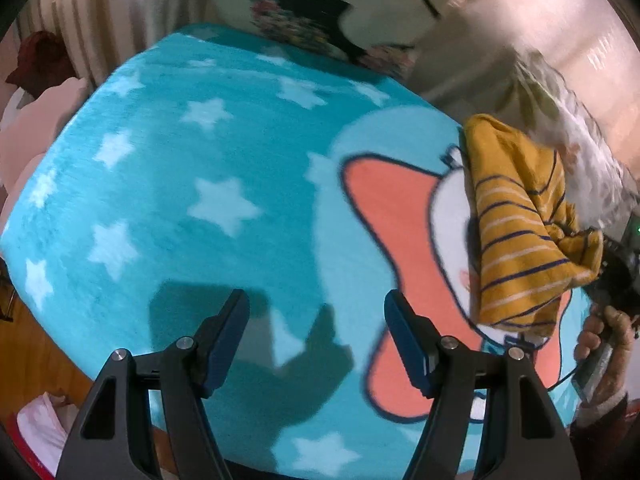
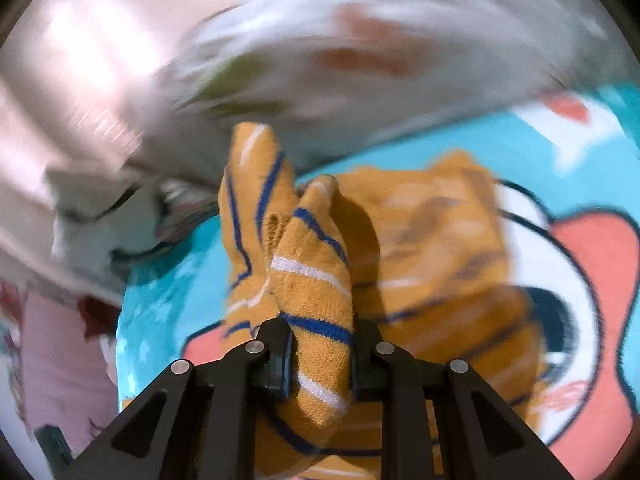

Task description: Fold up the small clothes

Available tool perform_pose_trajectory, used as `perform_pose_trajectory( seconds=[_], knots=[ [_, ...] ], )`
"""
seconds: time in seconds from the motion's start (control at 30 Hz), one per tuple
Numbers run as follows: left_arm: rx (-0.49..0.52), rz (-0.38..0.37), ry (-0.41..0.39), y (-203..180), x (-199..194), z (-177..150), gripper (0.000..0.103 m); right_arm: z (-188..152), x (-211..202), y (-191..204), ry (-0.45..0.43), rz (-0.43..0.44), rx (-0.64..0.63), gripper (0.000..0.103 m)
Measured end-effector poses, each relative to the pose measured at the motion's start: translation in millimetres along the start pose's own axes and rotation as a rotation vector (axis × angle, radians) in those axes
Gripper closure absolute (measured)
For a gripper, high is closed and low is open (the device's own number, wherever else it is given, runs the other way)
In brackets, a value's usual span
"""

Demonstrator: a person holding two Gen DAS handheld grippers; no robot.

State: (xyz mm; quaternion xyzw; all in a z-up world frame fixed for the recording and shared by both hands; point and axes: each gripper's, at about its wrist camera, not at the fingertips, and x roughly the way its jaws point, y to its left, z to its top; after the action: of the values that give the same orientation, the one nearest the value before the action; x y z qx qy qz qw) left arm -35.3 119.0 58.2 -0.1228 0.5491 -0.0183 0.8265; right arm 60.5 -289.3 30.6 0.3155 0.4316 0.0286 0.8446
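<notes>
A small mustard garment with navy and white stripes (image 1: 520, 220) hangs in the air at the right of the left wrist view, above a turquoise star blanket (image 1: 180, 184). My right gripper (image 2: 322, 356) is shut on a bunched fold of this garment (image 2: 316, 300); the rest of it dangles blurred over the blanket (image 2: 168, 300). My left gripper (image 1: 316, 320) is open and empty, low over the blanket, well left of the garment. The right gripper shows only partly in the left wrist view (image 1: 612, 276), held by a hand.
The blanket bears a large coral and white cartoon print (image 1: 392, 216). A white printed cloth pile (image 2: 320, 40) lies behind the garment. Dark floral clothing (image 1: 308, 24) sits at the blanket's far edge. Pink fabric (image 1: 36, 120) lies at the left.
</notes>
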Motion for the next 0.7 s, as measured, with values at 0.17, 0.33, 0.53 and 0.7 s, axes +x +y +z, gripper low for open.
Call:
perform_pose_trajectory(
  seconds=[0.17,0.33,0.53,0.7],
  knots=[
    [0.036,-0.004,0.007,-44,9,-14,0.034,1,-6,-64,0.034,0.053,0.078,0.082],
    [0.060,-0.009,0.011,-81,13,-24,0.034,10,-12,-73,0.065,0.109,0.047,0.077],
    [0.068,0.009,-0.009,-103,10,-29,0.034,20,-61,-71,-0.013,0.079,-0.011,0.055],
    [0.059,0.019,-0.003,-112,15,-28,0.034,10,-75,-25,-0.008,0.122,-0.210,0.044]
  ],
)
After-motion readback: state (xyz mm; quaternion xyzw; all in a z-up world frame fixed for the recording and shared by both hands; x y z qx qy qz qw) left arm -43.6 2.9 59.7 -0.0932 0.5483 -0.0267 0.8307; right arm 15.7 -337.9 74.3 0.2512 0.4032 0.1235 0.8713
